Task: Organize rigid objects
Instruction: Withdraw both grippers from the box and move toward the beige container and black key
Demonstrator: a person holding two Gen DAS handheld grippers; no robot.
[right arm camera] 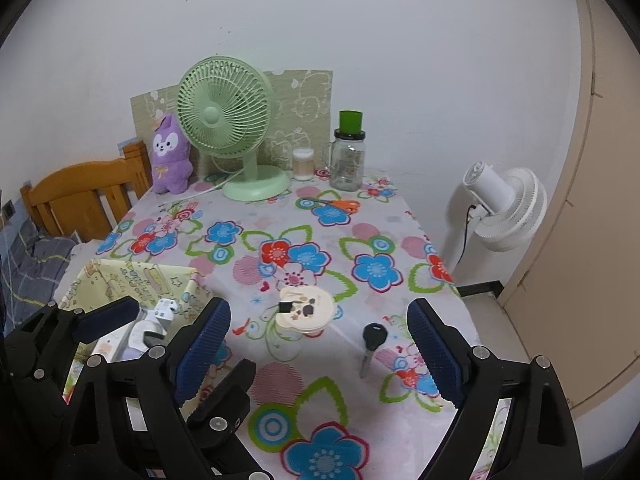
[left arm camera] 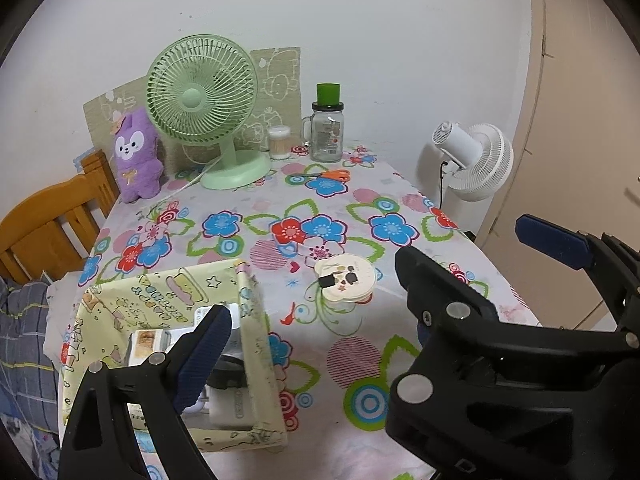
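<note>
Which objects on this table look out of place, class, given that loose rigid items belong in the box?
Three lie loose on the floral tablecloth: a black-headed key, a cream bear-shaped case and orange-handled scissors near the glass jar. The yellow storage box already holds other items.

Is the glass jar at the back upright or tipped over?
Upright: the glass jar stands on its base beside the green fan, its green lid on top.
</note>
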